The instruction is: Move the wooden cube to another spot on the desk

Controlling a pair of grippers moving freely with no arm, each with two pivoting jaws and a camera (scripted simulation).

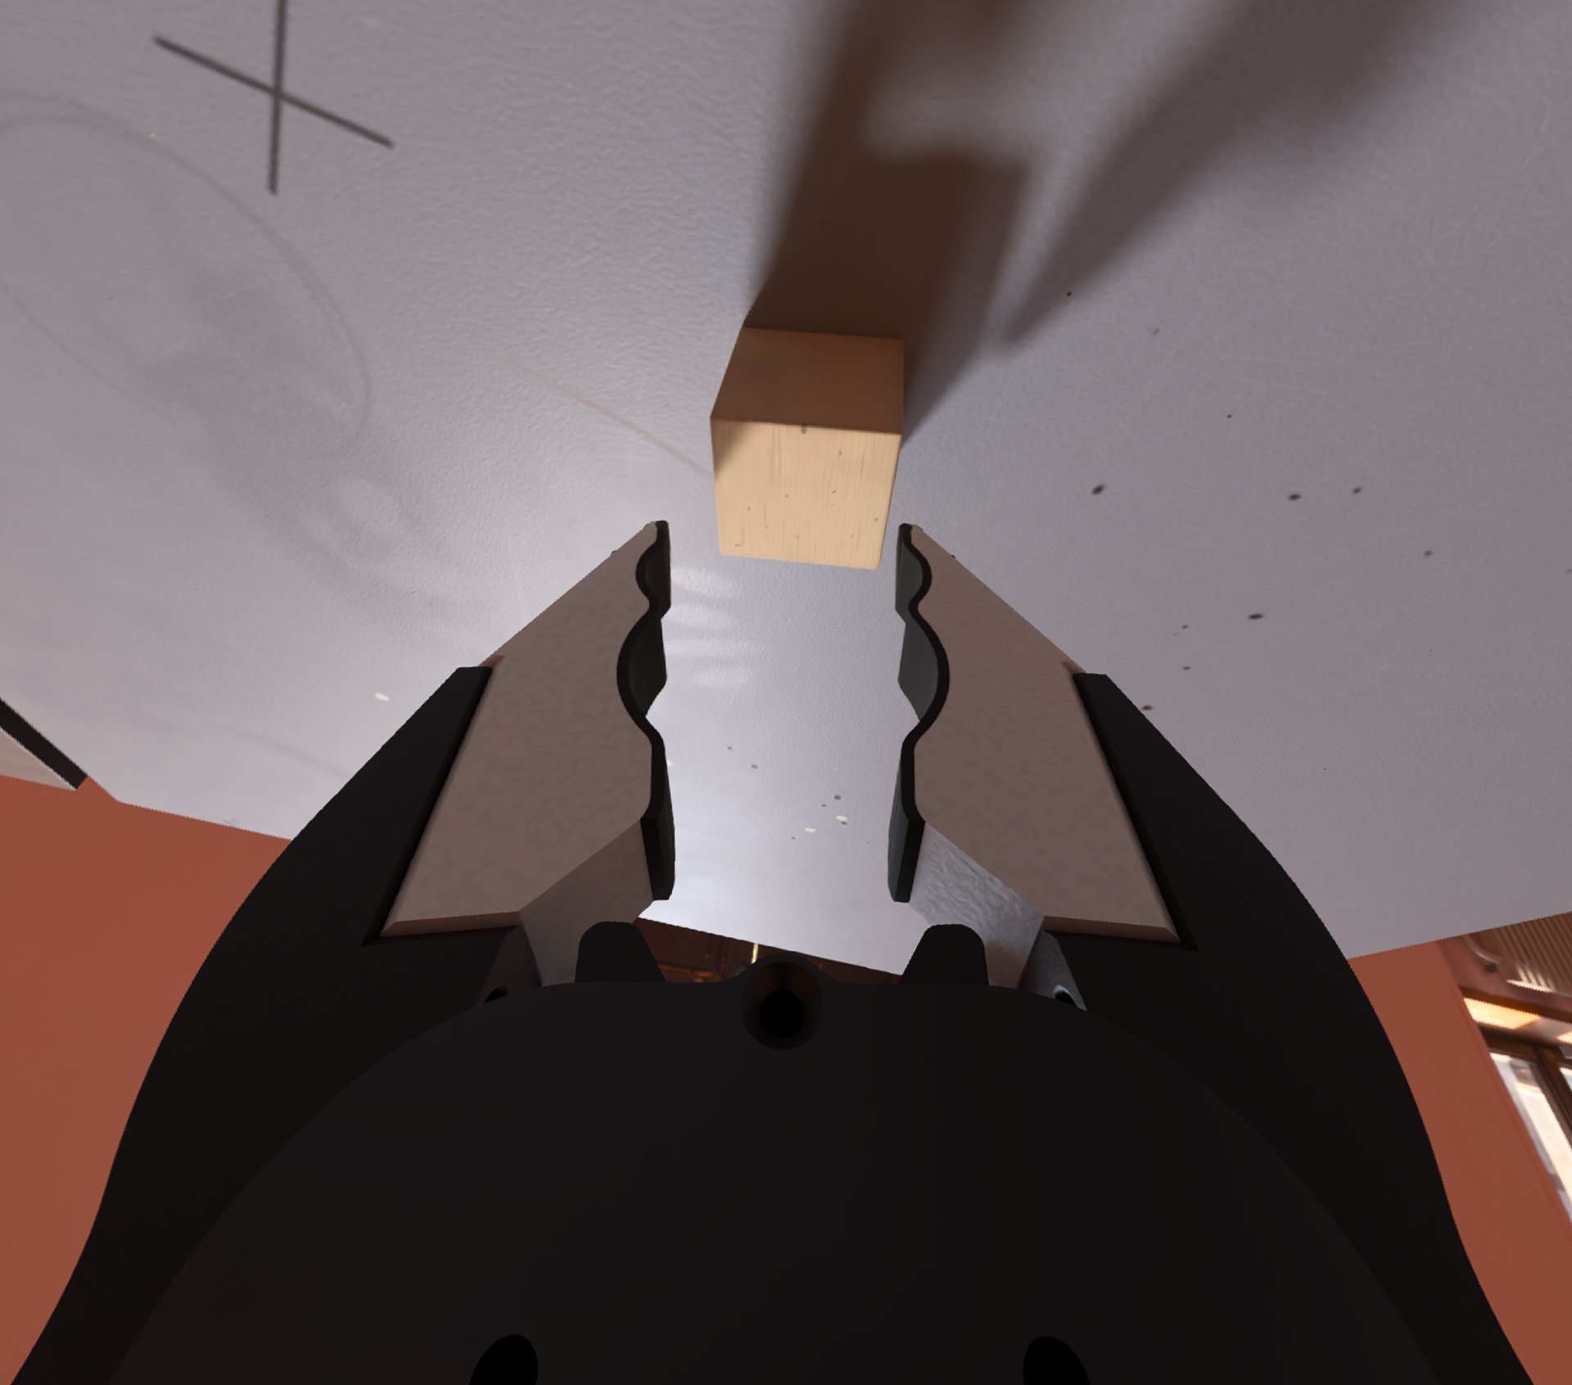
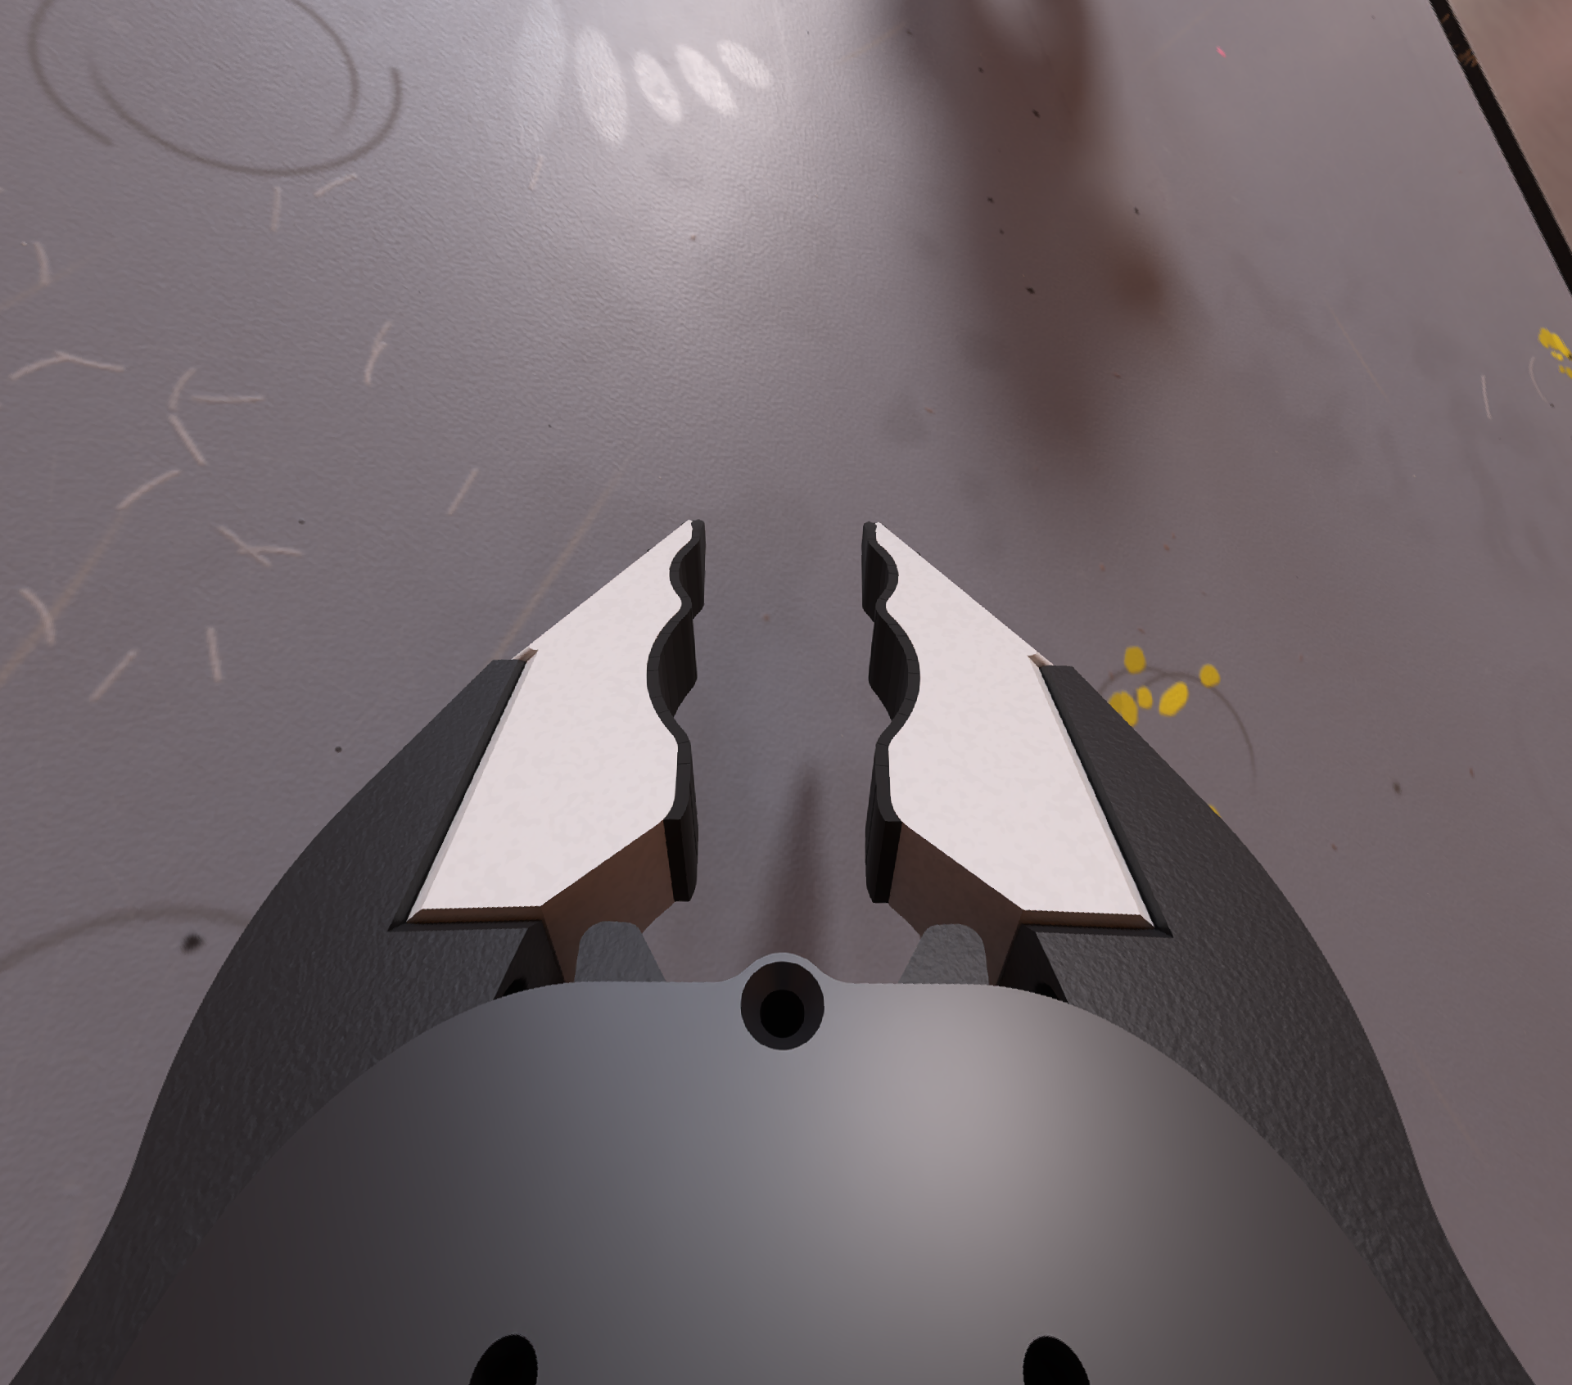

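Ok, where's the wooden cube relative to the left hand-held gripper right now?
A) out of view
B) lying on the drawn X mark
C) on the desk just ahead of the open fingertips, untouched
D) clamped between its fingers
C: the wooden cube sits on the desk just beyond the left hand-held gripper, whose jaws stand apart with nothing between them; the X mark lies off to the left.

The left gripper [image 1: 783, 536] points across the desk from just inside one of its edges, its two fingers spread apart with nothing between the pads [image 1: 655, 664]. The right gripper [image 2: 783, 532] hangs over the desk, that surface's black edge far off to its right, fingers likewise parted and empty.
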